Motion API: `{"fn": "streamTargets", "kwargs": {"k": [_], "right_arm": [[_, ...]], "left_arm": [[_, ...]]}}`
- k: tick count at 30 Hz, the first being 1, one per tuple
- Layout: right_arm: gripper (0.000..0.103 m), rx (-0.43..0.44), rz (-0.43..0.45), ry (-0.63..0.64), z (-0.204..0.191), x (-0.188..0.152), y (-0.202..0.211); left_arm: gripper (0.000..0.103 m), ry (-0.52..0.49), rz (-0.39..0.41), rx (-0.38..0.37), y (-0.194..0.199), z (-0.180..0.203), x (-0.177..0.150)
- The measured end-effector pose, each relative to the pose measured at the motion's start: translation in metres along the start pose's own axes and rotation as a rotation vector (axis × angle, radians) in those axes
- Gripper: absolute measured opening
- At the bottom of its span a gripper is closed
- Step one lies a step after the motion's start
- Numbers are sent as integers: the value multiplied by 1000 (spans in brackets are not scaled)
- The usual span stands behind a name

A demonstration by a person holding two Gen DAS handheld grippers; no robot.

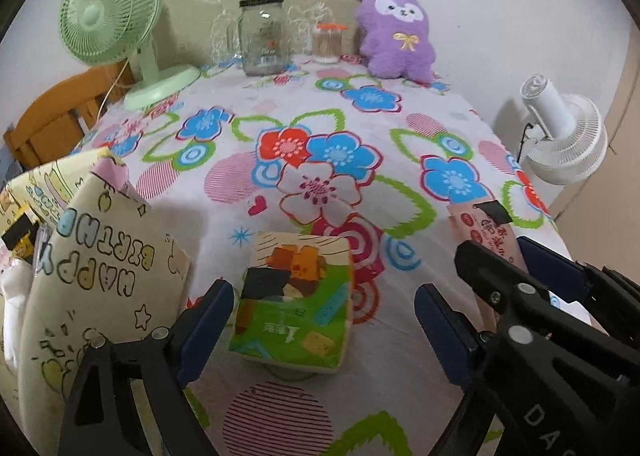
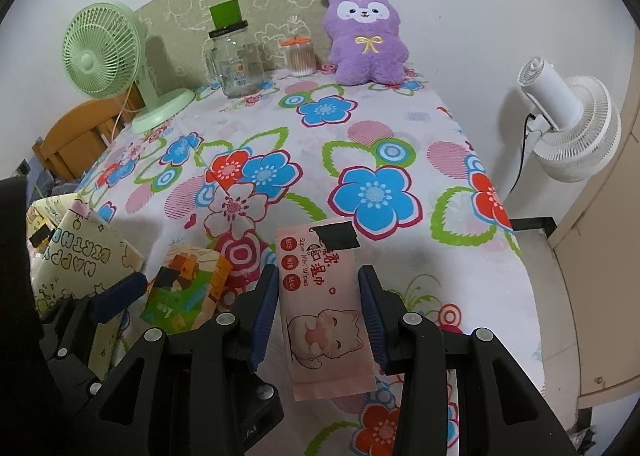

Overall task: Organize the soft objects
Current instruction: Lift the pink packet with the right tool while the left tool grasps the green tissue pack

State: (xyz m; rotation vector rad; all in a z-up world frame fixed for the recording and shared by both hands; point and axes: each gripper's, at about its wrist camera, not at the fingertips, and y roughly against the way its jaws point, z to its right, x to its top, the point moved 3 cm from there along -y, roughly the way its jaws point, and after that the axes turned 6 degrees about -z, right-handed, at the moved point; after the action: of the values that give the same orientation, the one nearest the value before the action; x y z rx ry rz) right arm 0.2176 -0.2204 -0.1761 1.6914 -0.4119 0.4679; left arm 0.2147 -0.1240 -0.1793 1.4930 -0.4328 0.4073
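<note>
Your left gripper (image 1: pixel 324 320), fingers wide, straddles the soft, light tissue pack (image 1: pixel 294 304); grip its long sides. Right gripper (image 2: pixel 319 316) fingers pinch the floppy wet-wipes pack (image 2: pixel 324 308).

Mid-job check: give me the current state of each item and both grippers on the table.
left gripper: open, straddling the tissue pack
tissue pack: lying on the tablecloth, not gripped
right gripper: shut on the wipes pack
wipes pack: held between the pads
gift bag: standing, top open
plush toy: upright against the wall
glass jar: lidded
</note>
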Motion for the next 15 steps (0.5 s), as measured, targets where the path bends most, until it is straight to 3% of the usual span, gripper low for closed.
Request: {"fn": "streamTargets", "kwargs": {"k": [9,15], "right_arm": [[44,-2,-29,3,-2,3,-15],[44,-4,-42,-1,-1,2,-21]], "left_arm": [[86,37,-71,-14,-19,-5,-2],[78,45,-45,20,-18,-6,-4]]}}
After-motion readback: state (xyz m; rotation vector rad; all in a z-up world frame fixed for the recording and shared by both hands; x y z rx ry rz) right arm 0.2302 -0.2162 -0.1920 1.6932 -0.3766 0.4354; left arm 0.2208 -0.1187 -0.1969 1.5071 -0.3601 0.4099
